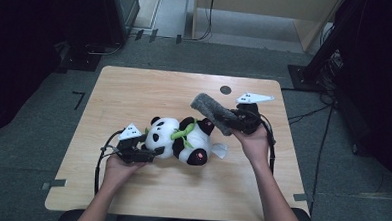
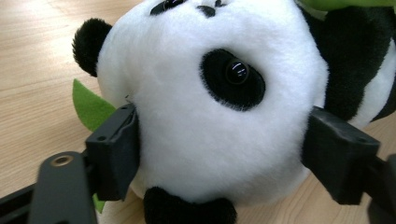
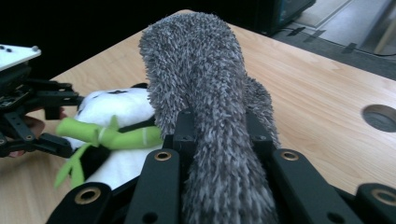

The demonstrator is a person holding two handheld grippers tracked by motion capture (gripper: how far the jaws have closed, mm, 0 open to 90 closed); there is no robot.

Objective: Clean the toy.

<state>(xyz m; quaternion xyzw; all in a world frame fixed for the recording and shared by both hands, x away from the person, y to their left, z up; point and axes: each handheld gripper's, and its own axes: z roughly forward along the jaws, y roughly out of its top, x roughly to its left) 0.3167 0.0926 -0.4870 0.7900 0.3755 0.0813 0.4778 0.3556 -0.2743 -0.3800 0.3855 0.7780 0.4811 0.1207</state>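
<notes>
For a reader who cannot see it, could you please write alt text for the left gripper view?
A plush panda's white head sits between the left gripper's two black jaws, on a wooden table, with a green leaf behind.

High view above table (image 1: 135, 88) looking down, two gripper views close-up, all sharing plush panda (image 1: 180, 140)
</notes>
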